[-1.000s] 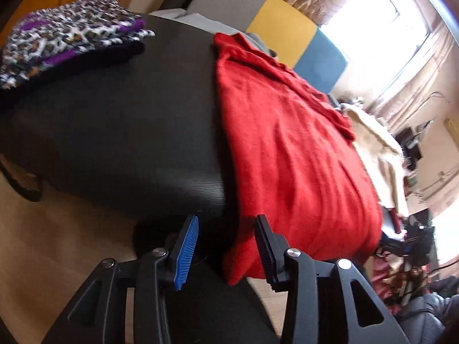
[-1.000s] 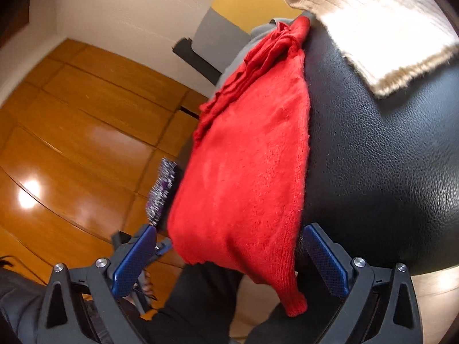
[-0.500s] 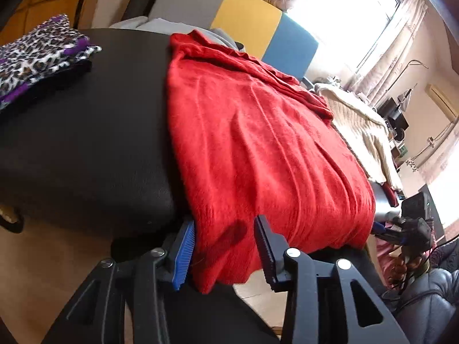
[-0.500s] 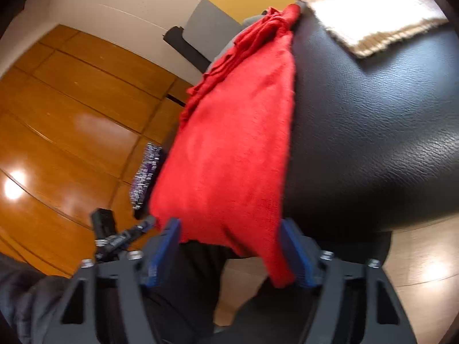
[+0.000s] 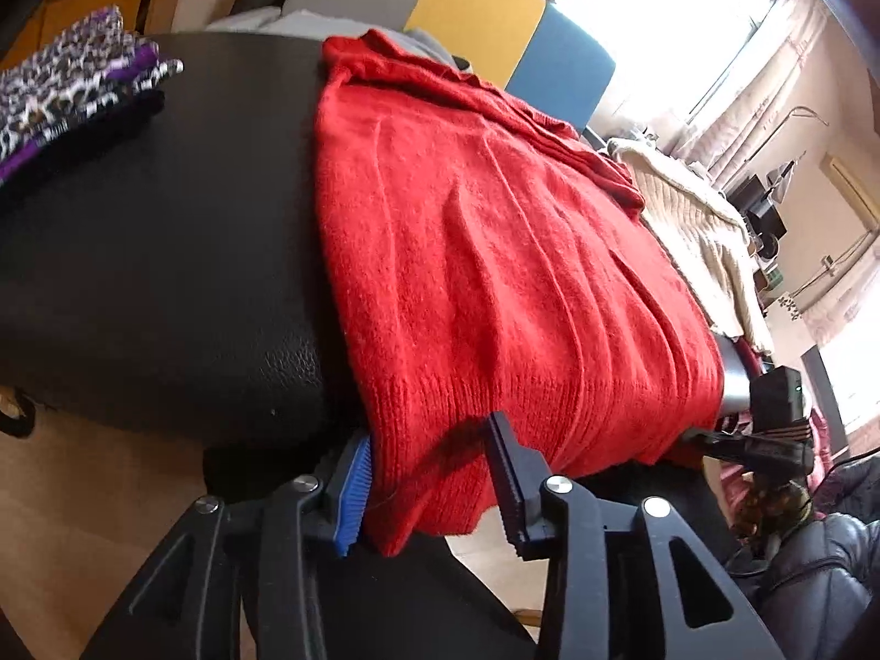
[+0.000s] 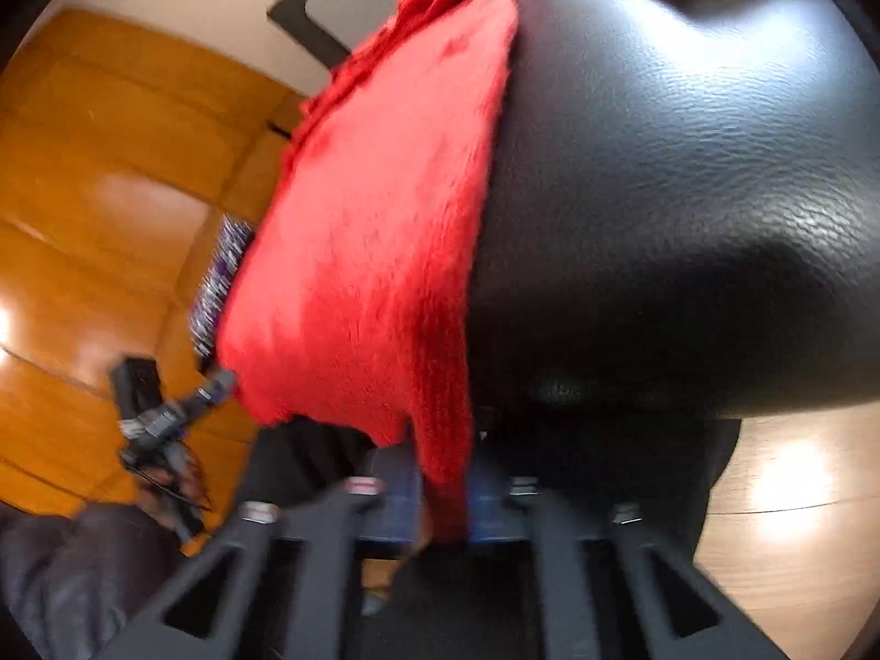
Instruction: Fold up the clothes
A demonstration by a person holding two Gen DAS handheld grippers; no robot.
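the red sweater (image 5: 495, 275) is spread over the black padded surface (image 5: 165, 275), filling the middle of the left wrist view, with its ribbed hem hanging off the near edge at the bottom of the frame. its long axis is seen running from that hem at the lower centre up to the bunched neck end at the upper centre, so the hem is pointed toward the grippers.

the right gripper (image 6: 445, 506) is clamped onto one hanging hem corner at the lower centre of its blurred view, its jaws just closed down on the knit. the left gripper (image 5: 429, 489) is held partly open around the other hem corner; its jaws have just been closing a little, but the far pad is not yet pressed on the cloth.

trouble is judged likely if the hem is lifted now: only one corner is gripped, so the fold would be skewed. the loose knit could also be stretched, or dragged sideways into the cream garment (image 5: 693, 231) or the leopard-print pile (image 5: 66, 88).
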